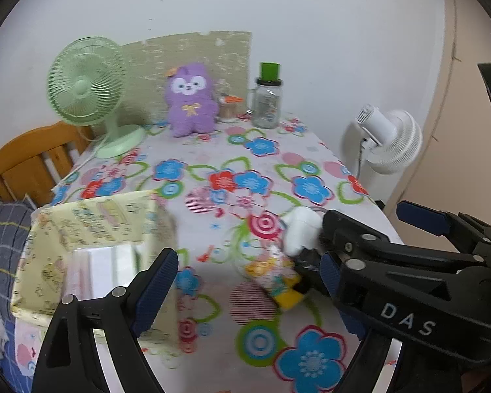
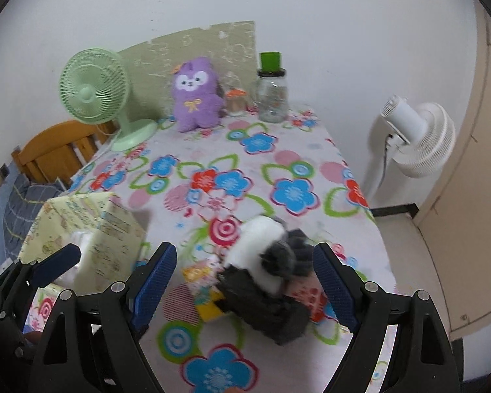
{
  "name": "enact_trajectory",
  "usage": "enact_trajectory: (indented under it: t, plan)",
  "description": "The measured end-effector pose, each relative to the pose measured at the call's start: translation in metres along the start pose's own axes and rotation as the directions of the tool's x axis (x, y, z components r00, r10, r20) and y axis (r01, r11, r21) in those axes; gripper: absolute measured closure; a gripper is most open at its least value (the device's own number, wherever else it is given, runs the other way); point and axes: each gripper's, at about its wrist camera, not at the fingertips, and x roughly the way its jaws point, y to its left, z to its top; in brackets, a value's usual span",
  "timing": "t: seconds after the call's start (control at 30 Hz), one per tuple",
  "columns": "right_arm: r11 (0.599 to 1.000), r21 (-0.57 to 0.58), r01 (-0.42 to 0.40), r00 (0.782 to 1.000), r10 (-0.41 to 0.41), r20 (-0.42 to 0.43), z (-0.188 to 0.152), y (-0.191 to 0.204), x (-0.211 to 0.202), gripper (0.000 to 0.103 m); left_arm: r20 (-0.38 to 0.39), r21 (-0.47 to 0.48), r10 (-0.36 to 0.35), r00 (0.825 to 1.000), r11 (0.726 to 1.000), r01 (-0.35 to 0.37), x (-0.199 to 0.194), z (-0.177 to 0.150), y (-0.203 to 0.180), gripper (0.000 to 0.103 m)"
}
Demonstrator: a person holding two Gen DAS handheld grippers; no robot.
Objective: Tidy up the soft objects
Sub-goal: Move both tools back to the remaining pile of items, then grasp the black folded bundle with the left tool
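A black, white and grey plush toy [image 2: 265, 271] lies on the floral tablecloth [image 2: 232, 150] between the fingers of my right gripper [image 2: 242, 281], which is open around it. A small colourful pouch with a yellow end [image 2: 201, 286] lies just left of the plush. In the left wrist view the right gripper [image 1: 324, 249] sits over the white plush [image 1: 299, 229] and the pouch [image 1: 278, 278]. My left gripper [image 1: 242, 291] is open and empty; only its left finger shows clearly. A pale yellow fabric box [image 1: 91, 245] stands at the left; it also shows in the right wrist view [image 2: 88, 229].
A purple plush [image 1: 190, 101] sits at the back, beside a green desk fan [image 1: 88, 88], a small jar [image 1: 229, 106] and a glass jar with a green lid [image 1: 267, 98]. A white floor fan [image 2: 415, 137] stands right of the table. A wooden bed frame [image 1: 32, 160] is at left.
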Motion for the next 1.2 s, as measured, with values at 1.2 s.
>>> enact_trajectory:
  t: [1.2]
  plan:
    - [0.993,0.07,0.097,0.985,-0.086,-0.148,-0.041,-0.088,0.061,0.016,-0.222,-0.031,-0.113,0.969,0.994,0.108,0.085,-0.028,-0.073,0.013]
